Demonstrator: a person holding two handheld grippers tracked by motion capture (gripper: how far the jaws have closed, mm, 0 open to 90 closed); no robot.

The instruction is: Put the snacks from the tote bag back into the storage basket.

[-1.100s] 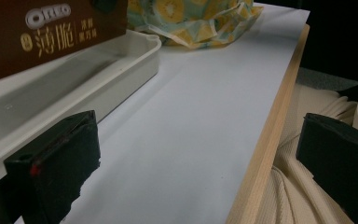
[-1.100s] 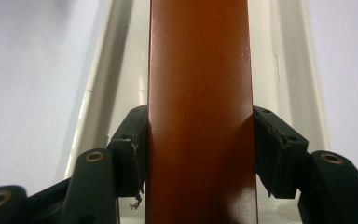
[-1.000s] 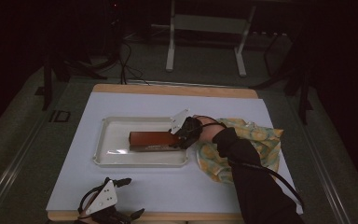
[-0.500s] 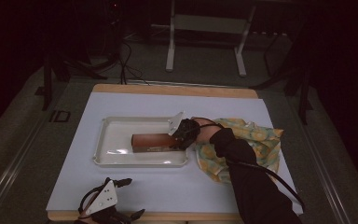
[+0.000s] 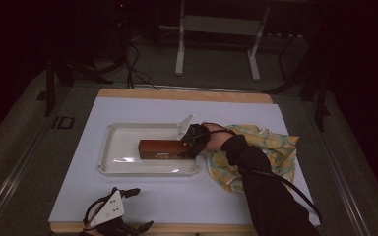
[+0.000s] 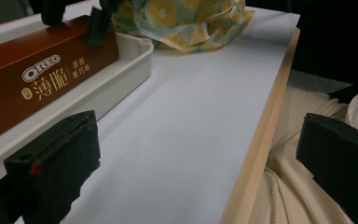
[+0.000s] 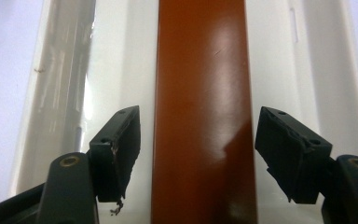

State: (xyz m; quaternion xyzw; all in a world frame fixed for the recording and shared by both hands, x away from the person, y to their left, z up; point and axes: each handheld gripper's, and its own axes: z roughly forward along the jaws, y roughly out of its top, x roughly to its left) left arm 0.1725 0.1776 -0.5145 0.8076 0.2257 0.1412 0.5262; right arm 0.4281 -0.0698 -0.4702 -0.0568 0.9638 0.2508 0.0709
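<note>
Since a second before, the brown box (image 5: 163, 148) had slid a little way toward the tray's right end, carried along with my right gripper (image 5: 193, 141), and the cloth had stayed put. That box, an Oreo carton by its label in the left gripper view, lay flat inside the white tray (image 5: 109, 157), in the tray's right half, its long side along the tray's length. My right gripper (image 7: 196, 154) sat at the box's right end, just over the tray's right rim. Its jaws stood apart, one on each side of the box (image 7: 200, 112), with a sliver of tray floor showing between each pad and the carton, so I had it straddled and not squeezed. My left gripper (image 5: 110, 216) rested well clear of the tray, at the table's near edge, jaws spread wide and holding nothing. The yellow patterned cloth (image 5: 270, 152) lay bunched just beyond the tray's right rim, under my right forearm.

The risk, as I judged it, was in the closing. If I had shut off-centre, one pad would have met the carton first and skewed it against the tray wall. A thin cardboard box might also have dented under a hard pinch. My trailing cable could have dragged the cloth onto the tray's rim.
</note>
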